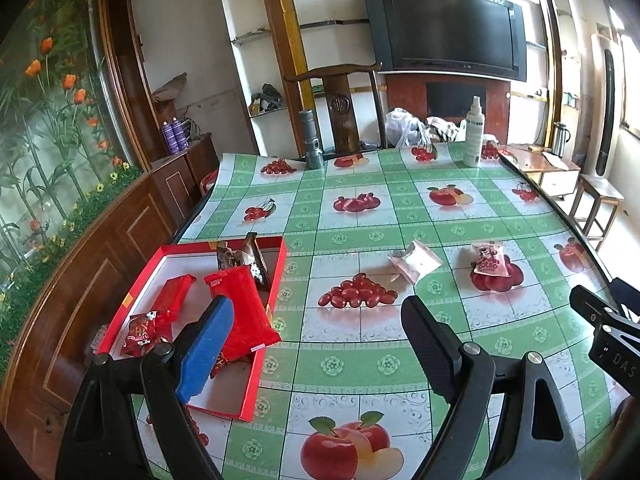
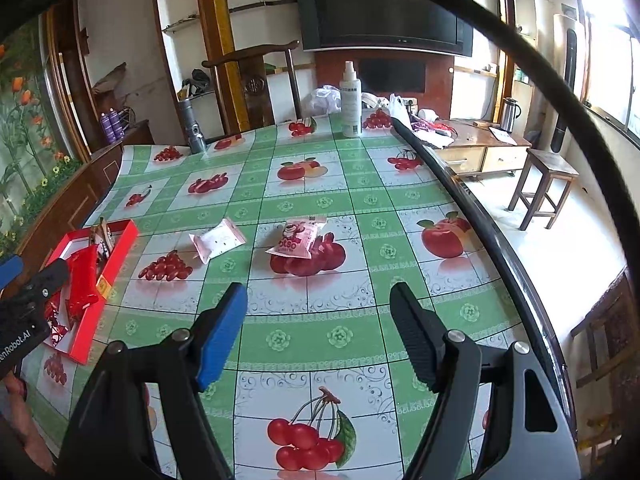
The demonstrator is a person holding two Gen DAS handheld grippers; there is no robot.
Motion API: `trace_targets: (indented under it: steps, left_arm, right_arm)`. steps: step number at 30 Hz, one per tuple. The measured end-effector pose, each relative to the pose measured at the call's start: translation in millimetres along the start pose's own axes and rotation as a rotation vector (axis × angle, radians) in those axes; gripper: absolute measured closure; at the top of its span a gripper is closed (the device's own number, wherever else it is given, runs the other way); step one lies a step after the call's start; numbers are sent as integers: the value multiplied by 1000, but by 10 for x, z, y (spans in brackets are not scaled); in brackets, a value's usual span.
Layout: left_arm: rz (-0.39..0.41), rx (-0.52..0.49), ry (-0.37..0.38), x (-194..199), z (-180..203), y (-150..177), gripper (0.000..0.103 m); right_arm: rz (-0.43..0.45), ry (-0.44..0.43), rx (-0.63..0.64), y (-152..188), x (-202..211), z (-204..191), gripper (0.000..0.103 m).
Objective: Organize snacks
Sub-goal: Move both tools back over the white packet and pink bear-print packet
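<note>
The left hand-held gripper [image 1: 320, 320] points forward and downward, its jaws spread wide with nothing between them; one finger wears a blue pad [image 1: 206, 348], the other a black ribbed one. The right hand-held gripper [image 2: 318, 322] tilts down likewise, jaws apart and empty. Each one's black body shows at the edge of the other's view.

- Table [image 1: 460, 240]: glossy oilcloth, green and white checks, printed red fruit.
- Shallow cardboard tray [image 1: 276, 276]: red walls, white floor.
- Foil snack packets [image 1: 240, 312] in tray: red.
- Flat pale sachet [image 1: 416, 265]: white-pink.
- Pink pouch [image 2: 298, 238]: red lettering.
- Fingers [image 1: 206, 354]: one blue, one black.
</note>
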State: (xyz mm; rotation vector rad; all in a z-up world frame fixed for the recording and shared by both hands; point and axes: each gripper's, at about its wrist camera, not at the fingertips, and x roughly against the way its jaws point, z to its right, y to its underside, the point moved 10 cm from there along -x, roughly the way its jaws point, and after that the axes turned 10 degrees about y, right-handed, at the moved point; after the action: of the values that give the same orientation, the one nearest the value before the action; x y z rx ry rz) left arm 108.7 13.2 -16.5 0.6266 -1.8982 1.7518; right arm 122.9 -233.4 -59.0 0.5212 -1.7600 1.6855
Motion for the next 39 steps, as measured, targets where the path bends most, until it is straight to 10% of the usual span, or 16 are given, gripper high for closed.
trace_targets:
  steps: [22, 39]
  left_arm:
    - [-27, 16, 41, -201, 9, 16, 17]
    - [-159, 8, 250, -871, 429, 62, 17]
  right_arm:
    - [-45, -17, -26, 18, -176, 6, 29]
    - [-134, -68, -84, -67, -641, -67, 30]
